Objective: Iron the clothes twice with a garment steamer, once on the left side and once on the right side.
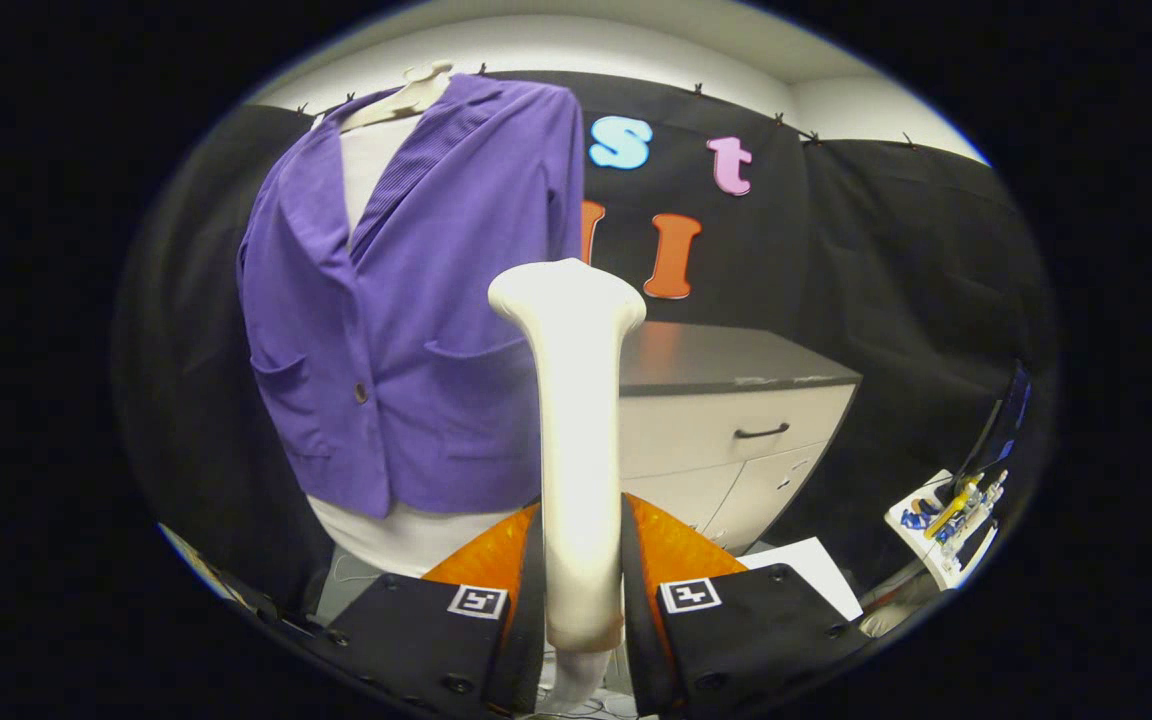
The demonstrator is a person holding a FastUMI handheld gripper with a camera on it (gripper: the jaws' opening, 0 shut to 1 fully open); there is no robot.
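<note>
I have the gripper (581, 585) pinching the steamer (576, 440), both orange fingers (671, 550) pressed against its white handle, which stands upright between them with the flared head on top. The purple jacket (406, 310) hangs on a white form just beyond and to the left of the head; I cannot tell whether they touch. Farther right stands a white cabinet (736, 430) with a dark top.

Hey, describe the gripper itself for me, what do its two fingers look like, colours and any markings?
The gripper has two broad fingers with matte black outer housings dotted with dark screws. Their inner pads are translucent orange with a ribbed texture. Each finger carries a small square black-and-white marker tag near its tip.
</note>
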